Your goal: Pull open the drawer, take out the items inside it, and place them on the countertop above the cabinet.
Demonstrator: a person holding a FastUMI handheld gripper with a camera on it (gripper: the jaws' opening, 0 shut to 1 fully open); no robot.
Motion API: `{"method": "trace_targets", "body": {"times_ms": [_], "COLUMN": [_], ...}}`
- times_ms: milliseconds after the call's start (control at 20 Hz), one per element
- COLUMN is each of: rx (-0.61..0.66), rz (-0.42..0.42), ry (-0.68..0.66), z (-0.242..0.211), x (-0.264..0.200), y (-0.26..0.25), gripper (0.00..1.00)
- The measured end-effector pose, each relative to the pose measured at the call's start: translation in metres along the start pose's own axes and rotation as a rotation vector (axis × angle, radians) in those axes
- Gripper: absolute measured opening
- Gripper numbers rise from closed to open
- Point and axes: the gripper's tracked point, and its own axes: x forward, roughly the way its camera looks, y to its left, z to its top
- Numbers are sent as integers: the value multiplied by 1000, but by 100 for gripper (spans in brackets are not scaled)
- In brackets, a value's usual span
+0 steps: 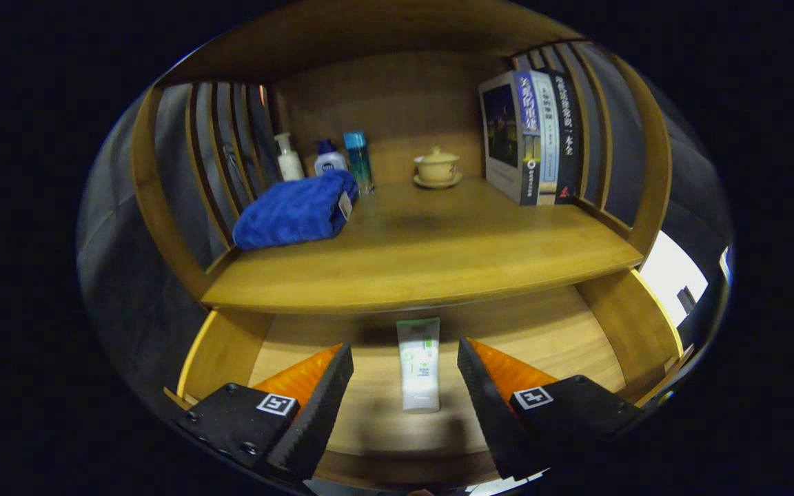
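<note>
Hovering with gripper (pixel 405 358) fingers wide apart over the open wooden drawer (pixel 548 331), white-and-green plastic tube (pixel 418 364) lying flat between them, untouched, its far end tucked under the wooden countertop (pixel 424 255).

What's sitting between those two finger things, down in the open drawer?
In the gripper view, a white tube lies flat on the drawer floor between the open gripper fingers, touching neither. Only bare wood surrounds it.
</note>
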Motion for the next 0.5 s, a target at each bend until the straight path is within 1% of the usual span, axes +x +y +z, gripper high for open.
{"method": "trace_targets", "body": {"times_ms": [350, 500], "rx": [-31, -61], "rz": [-29, -86], "ry": [242, 345], "z": [-32, -39], "x": [40, 48], "y": [0, -14], "gripper": [99, 99]}}
